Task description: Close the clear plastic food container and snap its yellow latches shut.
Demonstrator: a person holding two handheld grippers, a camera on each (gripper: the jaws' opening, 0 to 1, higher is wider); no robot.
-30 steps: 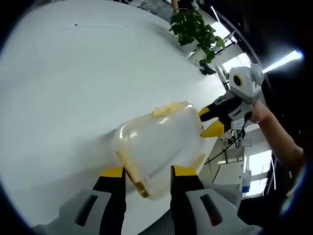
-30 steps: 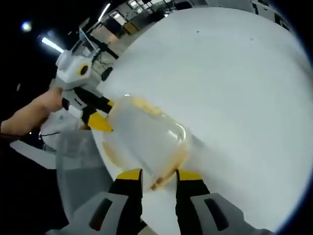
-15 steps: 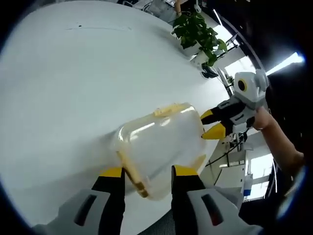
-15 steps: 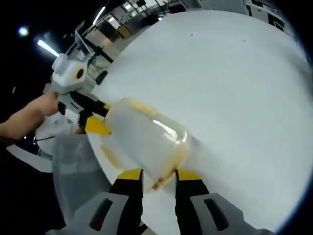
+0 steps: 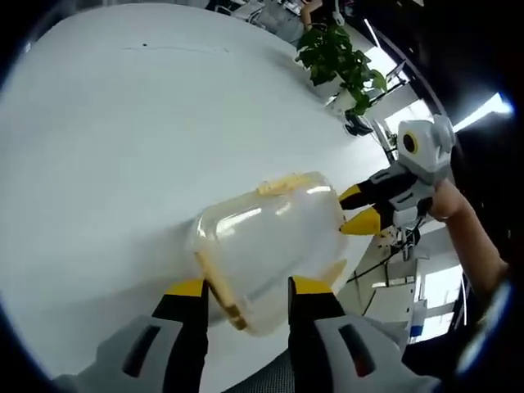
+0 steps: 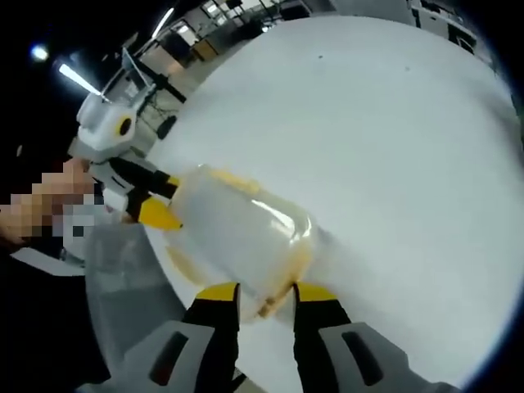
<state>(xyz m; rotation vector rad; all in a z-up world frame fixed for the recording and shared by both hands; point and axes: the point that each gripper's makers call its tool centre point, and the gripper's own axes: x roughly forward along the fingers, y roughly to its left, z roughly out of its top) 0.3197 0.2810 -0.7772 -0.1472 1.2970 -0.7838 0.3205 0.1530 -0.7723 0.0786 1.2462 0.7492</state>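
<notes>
The clear plastic food container lies on its side on the white round table, lid on. A yellow latch shows on its upper side, another at its near end. My left gripper is shut on that near end. At the far end, my right gripper holds the box between its yellow tips. In the right gripper view the container runs away from my right gripper, which clamps its near latch. The left gripper sits at the far end.
A potted green plant stands past the table's far edge. The container lies close to the table rim, with floor and office furniture beyond. Wide bare tabletop lies on the other side. A person's hand holds the right gripper.
Both views have shifted a little with the hands. The container stays held at both ends, and neither gripper has changed its hold.
</notes>
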